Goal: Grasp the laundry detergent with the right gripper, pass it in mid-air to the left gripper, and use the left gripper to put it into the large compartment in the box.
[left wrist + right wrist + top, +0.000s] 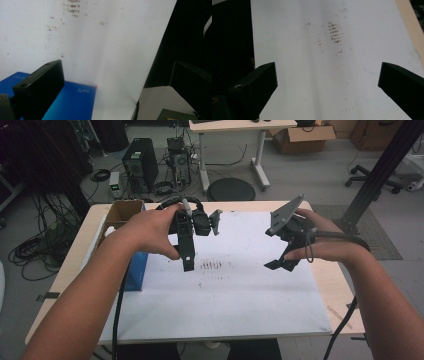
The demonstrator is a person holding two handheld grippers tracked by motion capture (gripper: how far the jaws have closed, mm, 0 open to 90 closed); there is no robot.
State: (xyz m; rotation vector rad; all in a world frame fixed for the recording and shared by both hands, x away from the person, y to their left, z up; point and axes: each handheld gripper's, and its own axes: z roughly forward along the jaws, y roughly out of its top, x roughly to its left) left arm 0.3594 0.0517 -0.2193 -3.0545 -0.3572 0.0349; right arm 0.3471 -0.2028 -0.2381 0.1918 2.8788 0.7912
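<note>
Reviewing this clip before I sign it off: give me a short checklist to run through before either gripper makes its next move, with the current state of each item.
1. Left gripper open: ok; in its own view the jaws stand wide apart with nothing between them.
2. Right gripper open: ok; its jaws are spread over bare sheet.
3. Both grippers free of load: ok; neither holds anything.
4. White sheet flat on the table: ok, though it carries dark smudge marks near its middle.
5. Blue box within the left gripper's reach: ok; it lies at the sheet's edge just below that gripper.
6. Contents of the cardboard box: cannot tell.
</note>
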